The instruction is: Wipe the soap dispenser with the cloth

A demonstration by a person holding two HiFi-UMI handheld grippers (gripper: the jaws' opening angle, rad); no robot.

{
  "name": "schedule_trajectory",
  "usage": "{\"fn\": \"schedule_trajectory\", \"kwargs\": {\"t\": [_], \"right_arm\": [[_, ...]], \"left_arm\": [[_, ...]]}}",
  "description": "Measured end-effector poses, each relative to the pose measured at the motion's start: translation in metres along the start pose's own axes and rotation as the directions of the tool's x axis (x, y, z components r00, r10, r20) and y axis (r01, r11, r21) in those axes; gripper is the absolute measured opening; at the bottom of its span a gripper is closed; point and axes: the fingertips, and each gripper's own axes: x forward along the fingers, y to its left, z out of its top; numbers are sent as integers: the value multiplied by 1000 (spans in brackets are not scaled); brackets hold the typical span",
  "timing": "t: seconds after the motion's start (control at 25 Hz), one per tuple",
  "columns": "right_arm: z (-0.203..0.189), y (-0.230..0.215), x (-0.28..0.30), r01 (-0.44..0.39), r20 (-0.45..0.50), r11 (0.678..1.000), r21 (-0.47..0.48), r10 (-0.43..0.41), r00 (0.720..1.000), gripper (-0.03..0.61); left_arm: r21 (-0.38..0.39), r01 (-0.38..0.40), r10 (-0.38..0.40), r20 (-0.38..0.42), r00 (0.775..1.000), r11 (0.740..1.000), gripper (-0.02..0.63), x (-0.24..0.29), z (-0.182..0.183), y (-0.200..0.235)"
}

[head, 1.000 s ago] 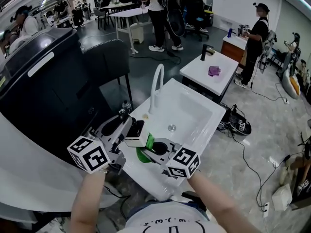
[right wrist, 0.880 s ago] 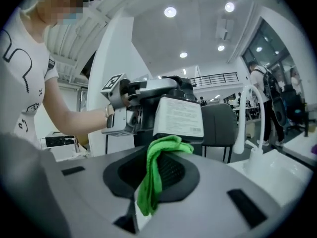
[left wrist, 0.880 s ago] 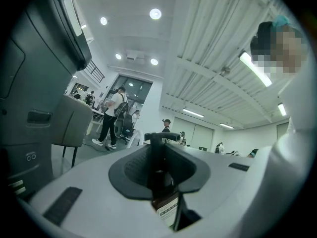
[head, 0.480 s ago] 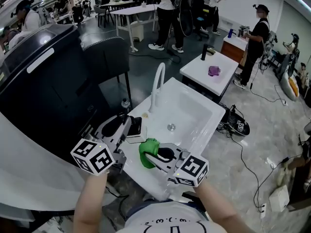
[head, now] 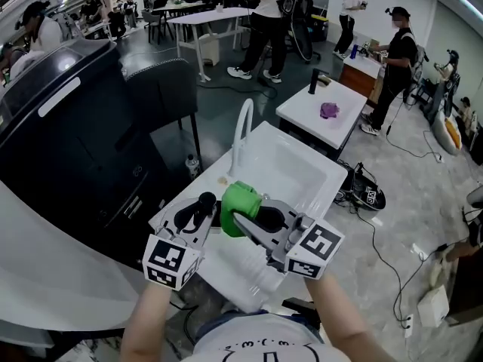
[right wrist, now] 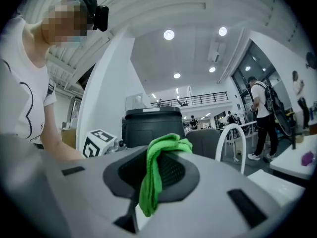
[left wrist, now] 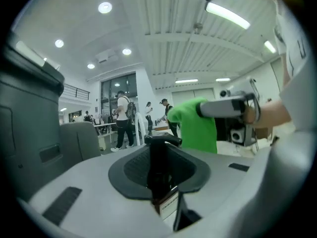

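Cloth higher now, over white sink

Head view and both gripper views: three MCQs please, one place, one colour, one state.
1. Where is the soap dispenser?
A) in the sink basin
B) between the jaws of the left gripper
C) on the far table

2. What colour is the cloth?
A) purple
B) white
C) green

3. The right gripper is:
A) shut on the cloth
B) open, empty
C) shut on the faucet

Answers:
1 B, the left gripper view shows its dark body pinched there.
2 C, it is bright green in every view.
3 A, the cloth hangs from the closed jaws.
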Motion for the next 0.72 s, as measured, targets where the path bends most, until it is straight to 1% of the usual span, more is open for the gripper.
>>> {"fn": "schedule_trajectory", "kwargs": {"t": [0.04, 0.12, 0.24, 0.32, 0.4, 0.44, 0.48, 0.52, 0.56, 0.6, 0.64, 0.72], "right_arm": [[1, 1, 3, -9, -2, 1000, 5, 9, 1000, 52], [-4, 5, 10, -35, -38, 999, 12, 36, 999, 52], [-29, 6, 19, -56, -146, 998, 10, 57, 988, 52], [-41, 4, 21, -62, -184, 997, 46, 69, 980, 52], [-48, 0, 23, -52, -211, 996, 76, 67, 975, 52], [-51, -4, 25, -31, -225, 997, 72, 47, 973, 52], [-54, -10, 26, 4, -240, 998, 58, 10, 971, 52], [-57, -18, 28, 55, -251, 998, 36, -44, 967, 53], [-60, -28, 29, 117, -258, 993, 10, -110, 960, 54], [-63, -39, 30, 180, -259, 984, -8, -176, 950, 52], [-65, -50, 29, 236, -253, 972, -7, -230, 940, 52], [-67, -66, 24, 320, -235, 946, 45, -301, 924, 54]], "left_arm": [[53, -2, 3, -24, 1000, 999, 95, 3, -5, -6], [129, 6, 2, -60, 998, 992, 97, 7, -11, -18], [196, 27, -11, -85, 996, 980, 97, 10, -21, -33], [232, 37, -13, -104, 995, 972, 97, 11, -30, -38], [290, 44, -6, -130, 991, 956, 97, 11, -37, -40], [317, 46, 1, -145, 989, 947, 95, 11, -40, -40], [333, 47, 6, -157, 988, 942, 95, 11, -44, -41], [334, 46, 10, -164, 986, 942, 95, 10, -47, -40], [317, 40, 13, -164, 986, 948, 97, 10, -51, -38], [283, 27, 19, -158, 987, 959, 97, 8, -54, -35], [238, 9, 28, -149, 988, 971, 98, 6, -56, -32], [142, -42, 61, -132, 989, 989, 98, 2, -63, -26]]}}
